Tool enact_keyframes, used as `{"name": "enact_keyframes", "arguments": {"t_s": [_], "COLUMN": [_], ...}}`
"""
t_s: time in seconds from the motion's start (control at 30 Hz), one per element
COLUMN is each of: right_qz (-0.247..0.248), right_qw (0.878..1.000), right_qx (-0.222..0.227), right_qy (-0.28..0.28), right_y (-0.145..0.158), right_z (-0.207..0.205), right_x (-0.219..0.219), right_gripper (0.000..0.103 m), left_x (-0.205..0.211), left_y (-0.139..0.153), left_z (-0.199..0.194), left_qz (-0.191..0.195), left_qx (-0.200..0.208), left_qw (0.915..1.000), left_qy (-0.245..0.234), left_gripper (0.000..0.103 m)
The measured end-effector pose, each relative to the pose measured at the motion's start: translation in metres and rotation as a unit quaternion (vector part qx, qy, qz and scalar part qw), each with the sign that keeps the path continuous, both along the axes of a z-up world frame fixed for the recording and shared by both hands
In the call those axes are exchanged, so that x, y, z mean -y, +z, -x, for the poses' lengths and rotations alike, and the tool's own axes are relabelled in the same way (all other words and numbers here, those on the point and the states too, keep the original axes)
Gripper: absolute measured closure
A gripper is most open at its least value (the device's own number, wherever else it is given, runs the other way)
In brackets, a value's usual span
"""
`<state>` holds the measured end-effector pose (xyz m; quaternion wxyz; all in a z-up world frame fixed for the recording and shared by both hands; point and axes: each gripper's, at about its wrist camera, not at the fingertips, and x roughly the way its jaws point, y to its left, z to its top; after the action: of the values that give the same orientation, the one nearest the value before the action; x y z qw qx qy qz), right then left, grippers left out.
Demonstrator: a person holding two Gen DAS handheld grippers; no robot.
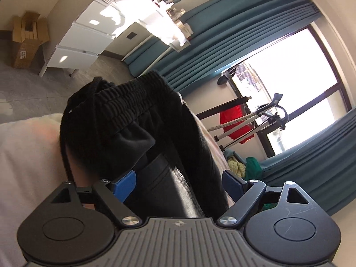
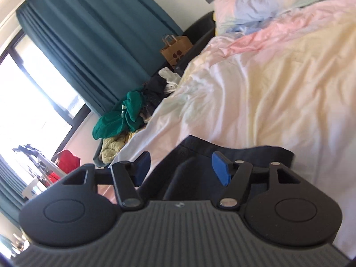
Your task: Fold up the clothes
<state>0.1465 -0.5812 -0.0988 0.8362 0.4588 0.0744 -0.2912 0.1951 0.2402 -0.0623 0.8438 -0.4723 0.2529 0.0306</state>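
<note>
With both tongs, left (image 1: 179, 183) and right (image 2: 181, 168), spread open over the black trousers (image 1: 124, 120) on the bed (image 2: 278, 93): best withdrawn gently, folds undisturbed.

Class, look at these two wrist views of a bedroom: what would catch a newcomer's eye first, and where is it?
First, the black trousers with a ribbed waistband, bunched on the pastel bedding right in front of the left gripper, whose blue pads stand apart around the cloth. Next, the teal curtains beside the bright window. Then the heap of clothes at the bed's side, green on top.
</note>
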Motion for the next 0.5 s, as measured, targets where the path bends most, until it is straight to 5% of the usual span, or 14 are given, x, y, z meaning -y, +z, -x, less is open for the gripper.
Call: {"name": "enact_keyframes", "arguments": {"t_s": [0.1,0.23,0.43,0.5], "right_qz": [-0.087,-0.218,-0.18,-0.17], "right_qw": [0.996,0.974,0.977,0.978], "right_qx": [0.003,0.051,0.049,0.053], "right_qy": [-0.015,0.025,0.106,0.112], "right_y": [-0.024,-0.058,-0.062,-0.067], "right_z": [0.035,0.054,0.024,0.011], "right_x": [0.001,0.002,0.012,0.015], "right_gripper": [0.039,0.039,0.04,0.043], "left_x": [-0.001,-0.004,-0.009,-0.012], "left_y": [-0.015,-0.038,-0.054,-0.055], "left_z": [0.008,0.007,-0.009,-0.023], "left_qz": [0.011,0.047,0.057,0.05], "left_qx": [-0.021,-0.046,-0.025,-0.027], "left_qw": [0.9997,0.9978,0.9976,0.9978], "left_qy": [-0.004,-0.002,0.03,0.035], "left_gripper": [0.017,0.017,0.019,0.032]}}
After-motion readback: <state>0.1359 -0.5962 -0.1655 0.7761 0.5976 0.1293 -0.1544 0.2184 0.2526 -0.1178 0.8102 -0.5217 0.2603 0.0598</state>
